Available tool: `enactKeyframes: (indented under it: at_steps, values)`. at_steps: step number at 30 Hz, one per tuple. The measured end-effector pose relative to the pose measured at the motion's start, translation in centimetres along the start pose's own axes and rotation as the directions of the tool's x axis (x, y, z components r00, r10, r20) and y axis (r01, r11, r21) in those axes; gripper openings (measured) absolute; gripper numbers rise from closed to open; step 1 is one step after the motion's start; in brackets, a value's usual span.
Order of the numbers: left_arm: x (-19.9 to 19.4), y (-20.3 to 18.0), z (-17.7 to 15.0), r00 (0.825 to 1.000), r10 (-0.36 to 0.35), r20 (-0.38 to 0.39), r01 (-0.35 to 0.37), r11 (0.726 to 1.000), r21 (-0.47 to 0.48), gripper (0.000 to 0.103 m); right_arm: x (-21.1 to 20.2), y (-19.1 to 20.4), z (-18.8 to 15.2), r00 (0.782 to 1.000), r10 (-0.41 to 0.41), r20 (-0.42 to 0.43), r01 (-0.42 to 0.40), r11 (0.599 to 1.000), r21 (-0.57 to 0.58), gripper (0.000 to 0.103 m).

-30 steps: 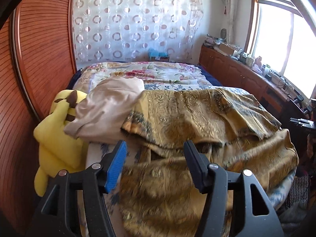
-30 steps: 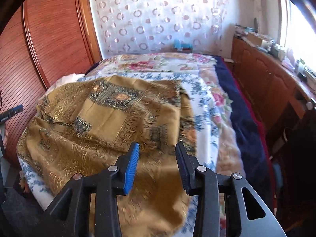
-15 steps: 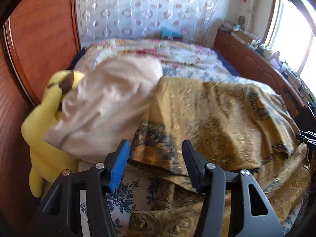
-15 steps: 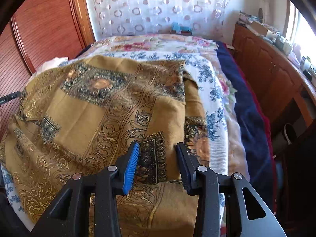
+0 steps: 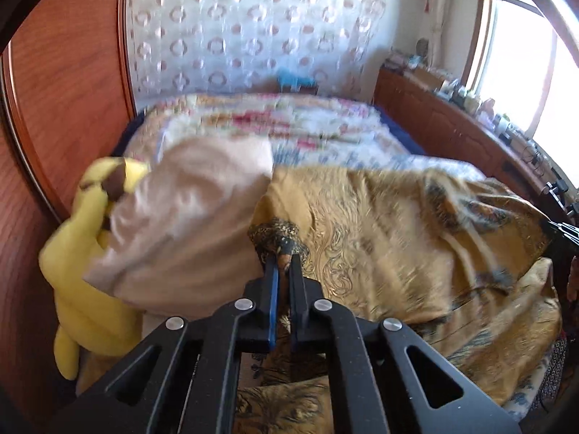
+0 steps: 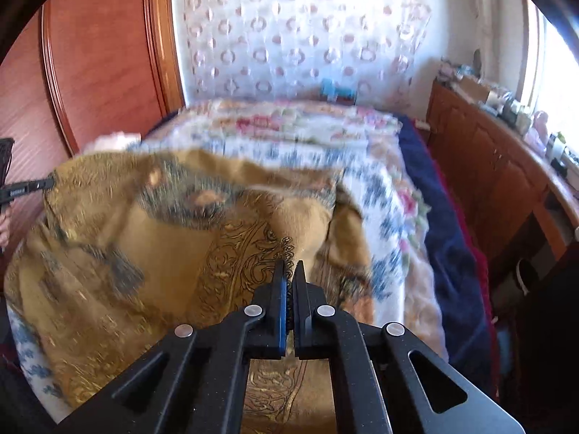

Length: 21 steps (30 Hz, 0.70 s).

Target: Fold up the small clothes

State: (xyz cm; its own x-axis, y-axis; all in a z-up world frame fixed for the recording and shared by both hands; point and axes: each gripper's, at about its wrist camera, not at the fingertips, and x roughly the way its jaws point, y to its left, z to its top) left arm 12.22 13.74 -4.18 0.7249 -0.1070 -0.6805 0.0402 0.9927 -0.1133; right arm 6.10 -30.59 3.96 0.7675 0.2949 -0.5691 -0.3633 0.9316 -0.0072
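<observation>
A mustard-gold cloth with dark ornate borders [image 5: 398, 231] lies spread and partly folded over the near half of the bed. My left gripper [image 5: 283, 264] is shut on its dark-bordered left corner, which bunches up between the fingers. In the right wrist view the same cloth [image 6: 144, 238] fills the left and centre. My right gripper [image 6: 288, 271] is shut on its right edge, and the fabric rises in a ridge toward the jaws. The left gripper's tip [image 6: 29, 188] shows at the far left edge of that view.
A beige pillow [image 5: 181, 224] and a yellow plush toy [image 5: 83, 253] lie at the bed's left side against a wooden wardrobe [image 5: 65, 90]. A floral bedspread [image 6: 307, 133] covers the bed. A wooden cabinet with clutter [image 6: 499, 166] runs along the right, under the window.
Both grippers were open above the cloth, then moved down and forward onto it. Both have closed on the cloth, left on the corner and right on the edge, and the fabric is lifting.
</observation>
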Motion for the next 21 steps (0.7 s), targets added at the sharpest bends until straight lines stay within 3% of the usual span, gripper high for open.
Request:
enactKeyframes:
  at_steps: [5, 12, 16, 20, 21]
  values:
    - [-5.6, -1.2, 0.7, 0.994, -0.032, 0.104, 0.029, 0.999, 0.03, 0.005, -4.3, 0.2, 0.4, 0.996, -0.002, 0.085, 0.002, 1.0, 0.002, 0.002]
    - [-10.8, -1.6, -2.3, 0.991, -0.065, 0.119, 0.061, 0.998, 0.03, 0.005, -10.7, -0.4, -1.8, 0.994, 0.022, 0.11, -0.023, 1.0, 0.007, 0.002]
    - [-11.2, -1.3, -5.4, 0.995, -0.07, 0.066, 0.07, 0.998, 0.011, 0.005, -12.7, -0.7, -4.5, 0.996, 0.012, 0.084, -0.014, 1.0, 0.022, 0.002]
    - [-9.1, -1.1, -9.2, 0.999, -0.038, -0.032, 0.039, 0.999, 0.01, 0.006, -10.9, -0.8, -6.8, 0.999, -0.001, -0.035, 0.002, 0.999, 0.032, 0.002]
    - [-8.4, -0.8, -10.0, 0.998, -0.036, -0.06, 0.036, 0.999, 0.001, 0.01, -10.1, -0.8, -7.6, 0.998, -0.008, -0.069, 0.01, 0.999, 0.033, 0.002]
